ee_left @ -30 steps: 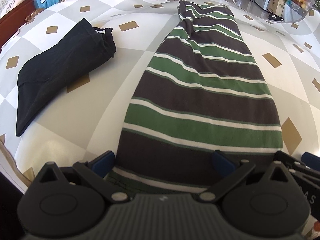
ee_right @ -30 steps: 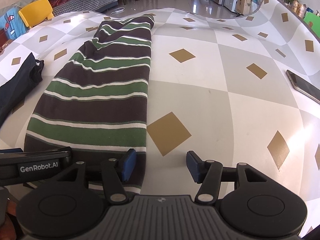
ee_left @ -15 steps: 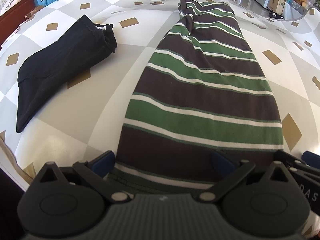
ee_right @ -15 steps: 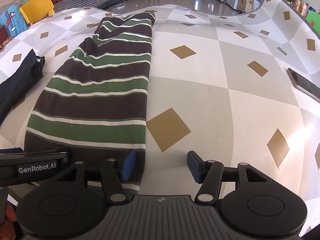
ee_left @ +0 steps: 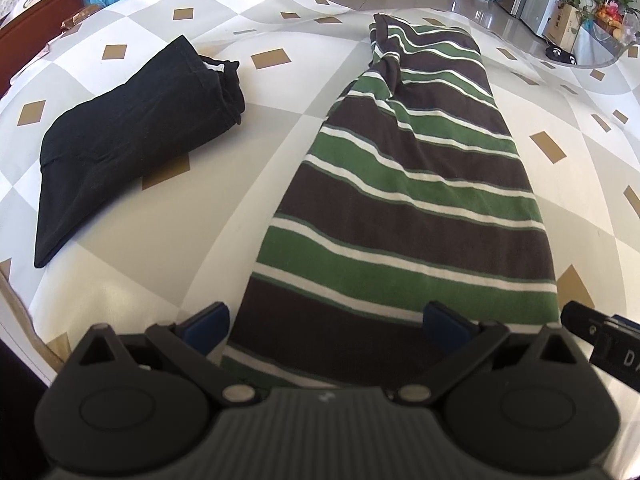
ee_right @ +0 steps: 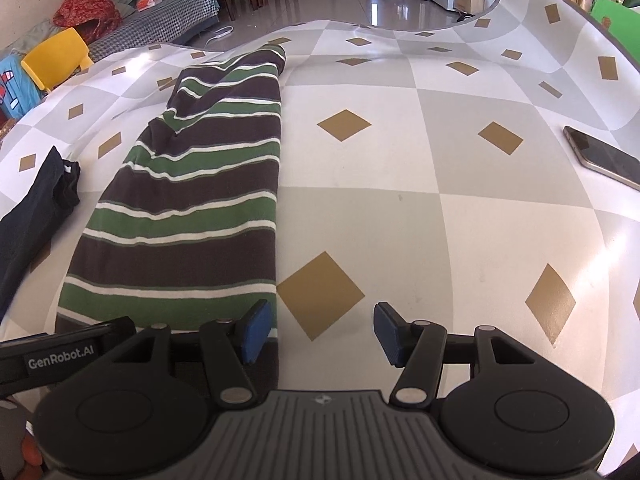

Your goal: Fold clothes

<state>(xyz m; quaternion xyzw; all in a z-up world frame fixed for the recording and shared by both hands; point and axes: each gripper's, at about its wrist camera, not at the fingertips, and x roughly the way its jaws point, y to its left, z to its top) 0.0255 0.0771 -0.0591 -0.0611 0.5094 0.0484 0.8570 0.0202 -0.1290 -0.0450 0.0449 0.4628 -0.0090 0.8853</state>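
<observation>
Striped shirt (ee_left: 408,184) lies folded long on the checkered desk (ee_right: 400,216), both the left gripper (ee_left: 326,322) and right gripper (ee_right: 320,330) fingers spread open over its near hem, gripping nothing.

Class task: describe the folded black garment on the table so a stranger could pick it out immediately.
Start at the checked tablecloth with gold diamonds. Find the long striped garment; the folded black garment lies apart, left of it. It alone is plain black, without stripes.

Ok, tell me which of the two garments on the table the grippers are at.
The striped garment, green, brown and white: its near end lies at both grippers. The black garment lies folded off to the left, untouched.
</observation>
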